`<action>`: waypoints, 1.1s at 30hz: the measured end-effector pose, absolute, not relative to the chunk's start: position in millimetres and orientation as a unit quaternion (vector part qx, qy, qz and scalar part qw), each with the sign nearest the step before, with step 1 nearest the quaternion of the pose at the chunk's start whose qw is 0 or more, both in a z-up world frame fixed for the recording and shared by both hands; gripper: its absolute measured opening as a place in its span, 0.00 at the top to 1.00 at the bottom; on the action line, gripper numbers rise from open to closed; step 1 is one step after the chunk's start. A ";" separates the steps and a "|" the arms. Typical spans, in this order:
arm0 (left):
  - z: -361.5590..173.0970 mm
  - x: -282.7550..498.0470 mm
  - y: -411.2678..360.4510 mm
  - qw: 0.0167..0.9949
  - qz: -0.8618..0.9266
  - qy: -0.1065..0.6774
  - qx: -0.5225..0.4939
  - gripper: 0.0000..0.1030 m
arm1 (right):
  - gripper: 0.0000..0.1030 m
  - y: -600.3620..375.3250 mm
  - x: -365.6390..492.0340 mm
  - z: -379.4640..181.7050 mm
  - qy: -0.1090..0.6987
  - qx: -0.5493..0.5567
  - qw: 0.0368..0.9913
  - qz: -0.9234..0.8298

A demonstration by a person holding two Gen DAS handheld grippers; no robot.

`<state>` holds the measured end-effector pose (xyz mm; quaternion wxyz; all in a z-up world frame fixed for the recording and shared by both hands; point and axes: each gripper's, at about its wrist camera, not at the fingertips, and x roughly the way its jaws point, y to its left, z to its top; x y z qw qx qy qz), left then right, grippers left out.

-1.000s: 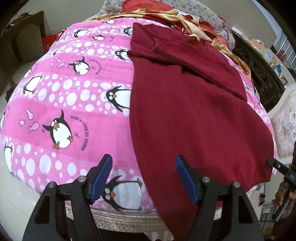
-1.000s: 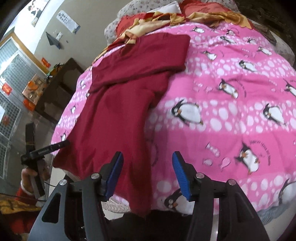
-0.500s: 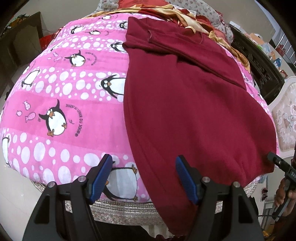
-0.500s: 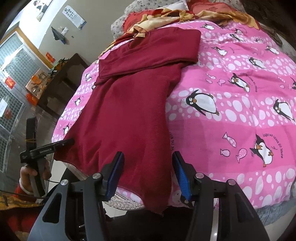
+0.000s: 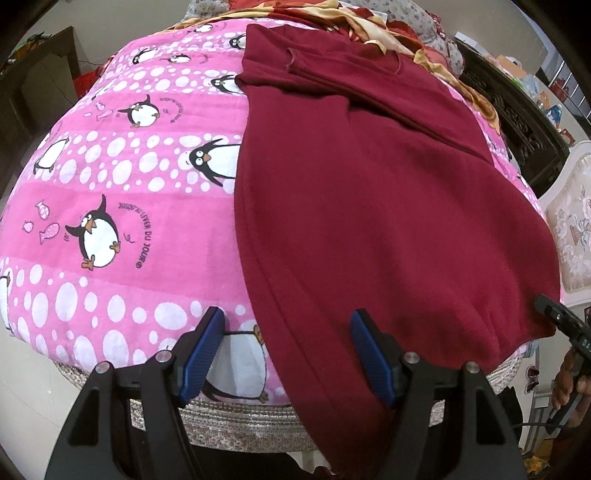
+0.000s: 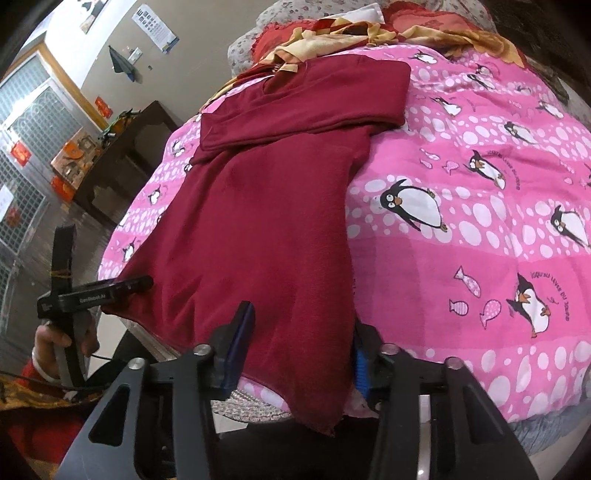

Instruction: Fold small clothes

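Garment: maroon top [image 5: 369, 206] lay flat on penguin blanket [image 5: 122, 192], hem draped over the bed's near edge.
Left gripper [image 5: 288, 350]: jaws wide apart around the hem's corner, not pressing.
Right gripper [image 6: 301, 350]: jaws had just been closing, hem corner between them; contact unclear.

One maroon garment [image 5: 388, 206], one penguin blanket [image 5: 122, 192], two grippers; perhaps two pillows [image 6: 280, 33] behind.

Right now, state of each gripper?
Left gripper: open, holding nothing.
Right gripper: open, jaws have just been closing; shirt hem between them, not yet pinched.
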<state>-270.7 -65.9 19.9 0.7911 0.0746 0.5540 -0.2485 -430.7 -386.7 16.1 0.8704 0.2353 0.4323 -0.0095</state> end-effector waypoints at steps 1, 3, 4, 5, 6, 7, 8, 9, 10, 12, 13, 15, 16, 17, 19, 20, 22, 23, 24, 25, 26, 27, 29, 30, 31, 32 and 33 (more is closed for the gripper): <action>19.9 -271.1 -65.1 0.791 -0.249 0.554 0.075 0.28 | 0.61 -386.6 -430.5 16.1 0.434 0.232 0.871 -0.010; 20.0 -272.1 -65.3 0.790 -0.256 0.552 0.076 0.28 | 0.71 -386.1 -430.0 17.2 0.435 0.226 0.872 -0.013; 20.3 -272.7 -66.2 0.790 -0.259 0.551 0.077 0.33 | 0.73 -386.3 -430.1 17.7 0.434 0.226 0.872 -0.012; 20.5 -273.3 -66.4 0.790 -0.261 0.549 0.078 0.39 | 0.77 -385.9 -430.6 18.9 0.432 0.224 0.873 -0.011; 20.5 -273.9 -67.0 0.789 -0.263 0.549 0.080 0.56 | 0.80 -385.5 -431.1 19.9 0.431 0.222 0.875 -0.009; 20.5 -274.2 -67.5 0.787 -0.268 0.550 0.082 0.74 | 0.81 -384.5 -431.6 21.7 0.429 0.219 0.876 -0.009; 20.9 -274.0 -67.8 0.783 -0.275 0.553 0.079 0.79 | 0.82 -383.7 -432.3 23.2 0.427 0.220 0.877 -0.007; 22.5 -273.5 -67.6 0.778 -0.285 0.555 0.073 0.84 | 0.82 -383.5 -433.3 25.5 0.423 0.224 0.878 -0.002; 24.9 -272.8 -68.2 0.777 -0.290 0.555 0.071 0.87 | 0.83 -383.4 -434.4 28.9 0.418 0.231 0.879 0.003; 35.3 -272.0 -67.3 0.779 -0.302 0.545 0.071 0.89 | 0.83 -382.1 -436.7 37.8 0.404 0.245 0.881 0.018; 39.8 -271.4 -65.8 0.779 -0.307 0.542 0.069 0.89 | 0.83 -380.6 -438.1 43.6 0.398 0.248 0.883 0.027; 53.7 -270.0 -59.4 0.780 -0.320 0.535 0.058 0.90 | 0.83 -375.9 -441.0 54.1 0.391 0.249 0.885 0.039; 59.5 -269.7 -56.2 0.781 -0.323 0.532 0.054 0.90 | 0.83 -373.4 -442.7 59.0 0.387 0.251 0.886 0.047; 64.4 -269.5 -52.3 0.782 -0.324 0.530 0.051 0.91 | 0.83 -371.2 -444.6 62.8 0.385 0.255 0.885 0.055; 73.6 -270.4 -40.9 0.786 -0.326 0.523 0.048 0.91 | 0.83 -366.1 -448.0 66.6 0.384 0.259 0.884 0.068; 74.9 -270.6 -35.7 0.788 -0.324 0.521 0.048 0.92 | 0.83 -363.1 -449.7 66.7 0.385 0.258 0.883 0.072; 67.9 -269.3 -26.0 0.787 -0.315 0.528 0.049 0.93 | 0.83 -358.1 -452.4 59.7 0.398 0.256 0.878 0.072; 61.3 -268.0 -22.6 0.784 -0.309 0.536 0.048 0.93 | 0.83 -357.5 -452.5 53.0 0.406 0.261 0.873 0.070; 52.2 -266.2 -19.3 0.780 -0.300 0.547 0.046 0.93 | 0.83 -358.2 -452.3 42.2 0.419 0.268 0.865 0.064; 44.9 -266.5 -18.1 0.777 -0.293 0.555 0.046 0.93 | 0.83 -358.4 -452.0 35.1 0.429 0.270 0.860 0.057; 40.0 -266.9 -17.4 0.775 -0.289 0.559 0.046 0.93 | 0.83 -358.8 -451.1 27.3 0.441 0.270 0.854 0.048; 36.5 -268.5 -17.1 0.775 -0.288 0.561 0.048 0.93 | 0.83 -360.2 -450.5 20.1 0.451 0.273 0.849 0.039; 34.5 -271.9 -18.9 0.778 -0.286 0.556 0.056 0.92 | 0.83 -362.9 -450.6 12.2 0.458 0.286 0.841 0.033; 34.8 -271.9 -20.1 0.778 -0.287 0.555 0.057 0.92 | 0.82 -363.3 -450.1 10.5 0.460 0.294 0.837 0.037; 35.8 -271.7 -20.9 0.779 -0.288 0.554 0.056 0.91 | 0.82 -363.6 -449.7 9.9 0.460 0.298 0.835 0.041; 36.6 -270.8 -20.9 0.779 -0.288 0.554 0.054 0.89 | 0.78 -364.1 -448.8 9.4 0.460 0.301 0.834 0.044; 36.8 -269.8 -21.2 0.778 -0.289 0.555 0.052 0.82 | 0.75 -364.8 -447.4 9.2 0.461 0.305 0.832 0.047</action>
